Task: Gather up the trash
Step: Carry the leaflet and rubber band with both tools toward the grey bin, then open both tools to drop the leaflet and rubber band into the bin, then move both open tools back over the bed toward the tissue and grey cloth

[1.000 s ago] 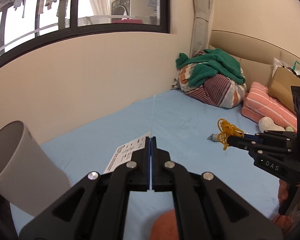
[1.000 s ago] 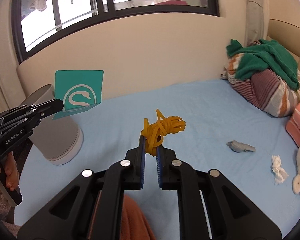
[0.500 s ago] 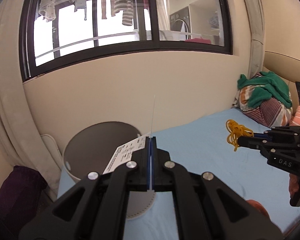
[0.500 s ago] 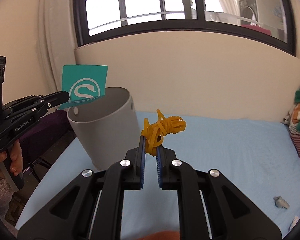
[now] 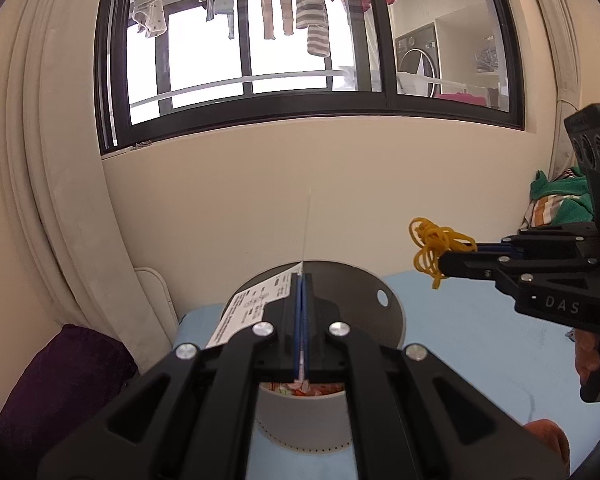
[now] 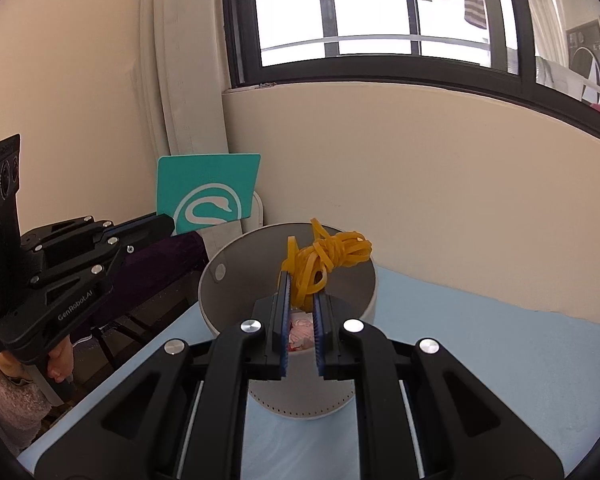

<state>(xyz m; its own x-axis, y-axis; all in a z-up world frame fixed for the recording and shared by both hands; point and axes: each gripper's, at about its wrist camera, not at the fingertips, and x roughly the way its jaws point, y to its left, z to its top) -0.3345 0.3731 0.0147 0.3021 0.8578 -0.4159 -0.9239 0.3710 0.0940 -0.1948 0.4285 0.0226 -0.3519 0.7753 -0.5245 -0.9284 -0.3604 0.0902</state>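
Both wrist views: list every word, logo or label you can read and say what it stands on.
"DAS": side of the right hand-held gripper, seen from the left wrist.
"GenRobot.AI": side of the left hand-held gripper, seen from the right wrist.
White swan-shaped "S" logo in a ring, no words: teal face of the card.
Printed lines on the card's white face: too small to read.

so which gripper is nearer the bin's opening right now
Left, though it is close. The left gripper holds its card at the bin rim; the right gripper holds rubber bands just beside it.
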